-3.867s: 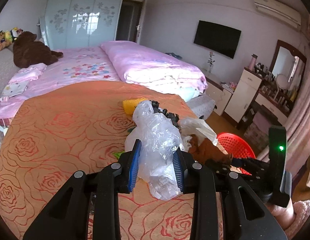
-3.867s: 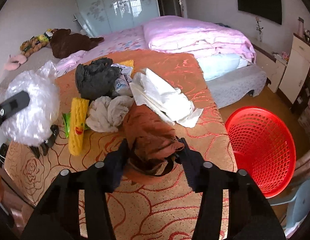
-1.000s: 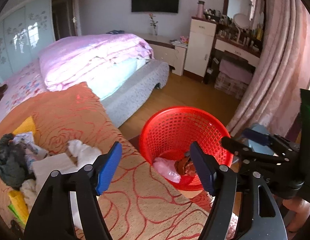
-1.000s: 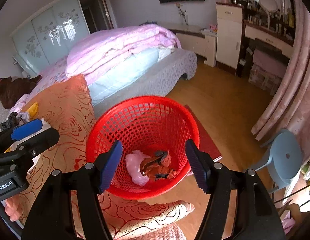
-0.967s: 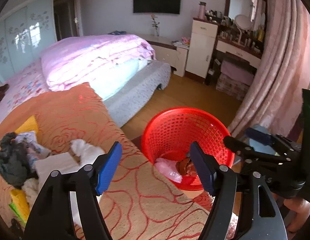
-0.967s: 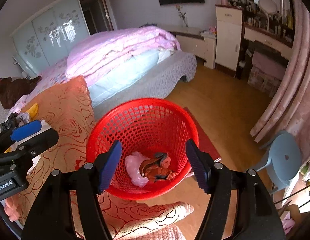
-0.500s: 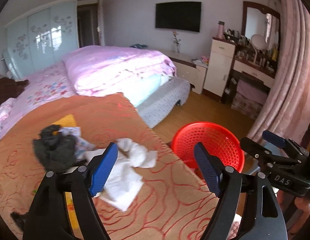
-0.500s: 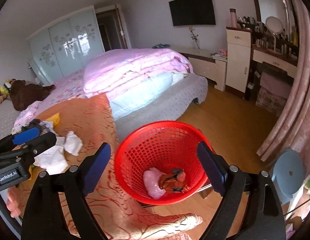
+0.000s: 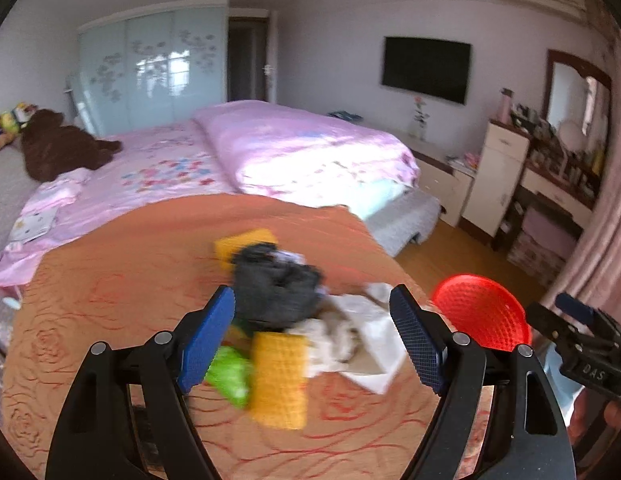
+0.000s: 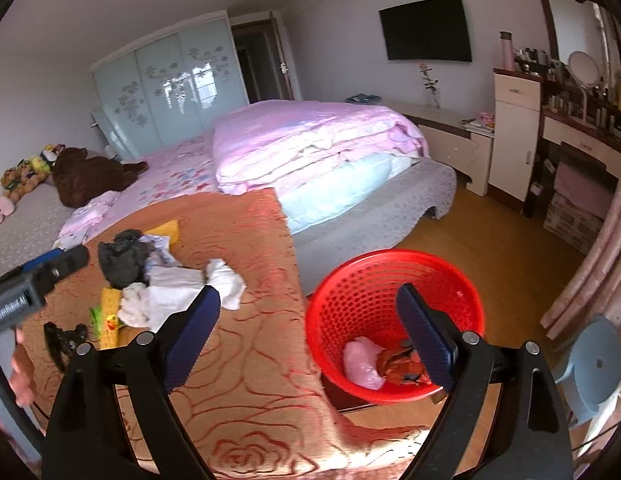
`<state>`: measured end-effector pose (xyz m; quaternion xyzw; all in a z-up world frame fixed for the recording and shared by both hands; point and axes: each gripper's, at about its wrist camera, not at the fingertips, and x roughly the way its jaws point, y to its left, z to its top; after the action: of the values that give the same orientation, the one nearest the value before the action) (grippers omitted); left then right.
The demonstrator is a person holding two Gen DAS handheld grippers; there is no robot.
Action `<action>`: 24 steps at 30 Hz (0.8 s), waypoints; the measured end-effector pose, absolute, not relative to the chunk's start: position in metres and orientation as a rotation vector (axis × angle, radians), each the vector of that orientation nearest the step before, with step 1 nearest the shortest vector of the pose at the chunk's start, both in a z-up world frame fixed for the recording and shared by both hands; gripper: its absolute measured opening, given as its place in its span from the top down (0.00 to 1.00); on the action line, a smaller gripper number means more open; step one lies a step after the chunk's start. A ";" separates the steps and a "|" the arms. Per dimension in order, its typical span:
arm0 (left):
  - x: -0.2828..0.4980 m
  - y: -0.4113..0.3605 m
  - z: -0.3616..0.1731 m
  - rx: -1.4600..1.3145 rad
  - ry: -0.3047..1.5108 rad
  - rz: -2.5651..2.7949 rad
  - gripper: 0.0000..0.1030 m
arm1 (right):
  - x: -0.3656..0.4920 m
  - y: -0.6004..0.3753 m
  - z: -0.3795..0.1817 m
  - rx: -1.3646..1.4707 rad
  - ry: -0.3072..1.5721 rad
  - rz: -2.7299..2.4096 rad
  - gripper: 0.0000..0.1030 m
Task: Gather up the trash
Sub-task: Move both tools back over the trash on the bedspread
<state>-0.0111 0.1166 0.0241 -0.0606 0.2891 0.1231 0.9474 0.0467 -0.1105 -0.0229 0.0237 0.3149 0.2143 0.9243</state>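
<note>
Inspecting: hazards ahead, judged from the present layout.
Left tongs [image 9: 310,340]: jaws spread wide with nothing between them, having just been opening; aimed at the trash pile.
Right tongs [image 10: 308,336]: jaws likewise wide and empty, just opened; they hang over the counter edge and the red basket [image 10: 394,264].
Trash remaining: a heap on the orange-covered counter [image 9: 110,280], comprising a dark crumpled wad [image 9: 276,288], white paper [image 9: 370,320], a yellow packet [image 9: 278,376] and a green scrap [image 9: 228,372], all touching or overlapping.
Trash collected: a pink bag [image 10: 360,362] and a brown wrapper [image 10: 402,362] lie in the basket bottom.
Risk, tangled grasp: items overlap, so a closing grip may drag a neighbour off the counter.
Risk, thin paper: a shallow pinch may slip or pinch the cloth beneath.
Risk, carry: the basket stands on the floor beyond the counter edge; a loose piece could fall short.
Risk, crowding: both tools sit near each other and could collide.
Visibility: the left view is blurred, so small scraps cannot be confirmed.
</note>
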 end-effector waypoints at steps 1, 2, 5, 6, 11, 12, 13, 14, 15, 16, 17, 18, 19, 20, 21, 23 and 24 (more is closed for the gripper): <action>-0.014 0.122 0.025 -0.128 0.586 0.260 0.25 | 0.047 -0.107 -0.023 0.048 0.649 0.446 0.16; -0.018 0.129 0.027 -0.135 0.583 0.276 0.25 | 0.047 -0.105 -0.023 0.048 0.651 0.450 0.16; -0.028 0.152 0.029 -0.157 0.584 0.322 0.25 | 0.048 -0.097 -0.023 0.051 0.659 0.470 0.16; -0.031 0.159 0.028 -0.166 0.586 0.336 0.25 | 0.048 -0.093 -0.022 0.055 0.661 0.478 0.16; -0.050 0.197 0.018 -0.230 0.611 0.401 0.25 | 0.049 -0.077 -0.021 0.071 0.666 0.506 0.16; -0.055 0.203 0.014 -0.245 0.618 0.412 0.25 | 0.048 -0.074 -0.021 0.071 0.664 0.512 0.16; -0.057 0.207 0.012 -0.253 0.622 0.415 0.25 | 0.047 -0.071 -0.022 0.068 0.664 0.519 0.16; -0.061 0.210 0.009 -0.261 0.629 0.419 0.25 | 0.045 -0.069 -0.023 0.064 0.664 0.524 0.16; -0.065 0.213 0.006 -0.265 0.635 0.422 0.25 | 0.044 -0.068 -0.024 0.058 0.666 0.528 0.16; -0.069 0.214 0.001 -0.264 0.646 0.423 0.25 | 0.043 -0.067 -0.026 0.053 0.671 0.531 0.16; -0.071 0.214 -0.004 -0.263 0.658 0.423 0.25 | 0.043 -0.066 -0.028 0.052 0.675 0.531 0.16; -0.073 0.214 -0.009 -0.264 0.670 0.421 0.25 | 0.044 -0.067 -0.029 0.055 0.681 0.529 0.16; -0.075 0.214 -0.015 -0.267 0.687 0.418 0.25 | 0.045 -0.069 -0.030 0.058 0.686 0.526 0.16; -0.076 0.214 -0.021 -0.271 0.702 0.416 0.26 | 0.047 -0.070 -0.031 0.063 0.691 0.522 0.16; -0.077 0.214 -0.026 -0.274 0.715 0.416 0.26 | 0.047 -0.071 -0.032 0.065 0.693 0.519 0.16; -0.077 0.214 -0.038 -0.288 0.750 0.409 0.26 | 0.047 -0.073 -0.032 0.067 0.694 0.515 0.16; -0.076 0.214 -0.041 -0.292 0.756 0.407 0.26 | 0.047 -0.073 -0.033 0.067 0.694 0.514 0.16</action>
<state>-0.0761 0.2142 -0.0408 -0.1411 0.3653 0.1968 0.8988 0.0471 -0.0730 -0.0333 0.0323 0.3364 0.2491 0.9076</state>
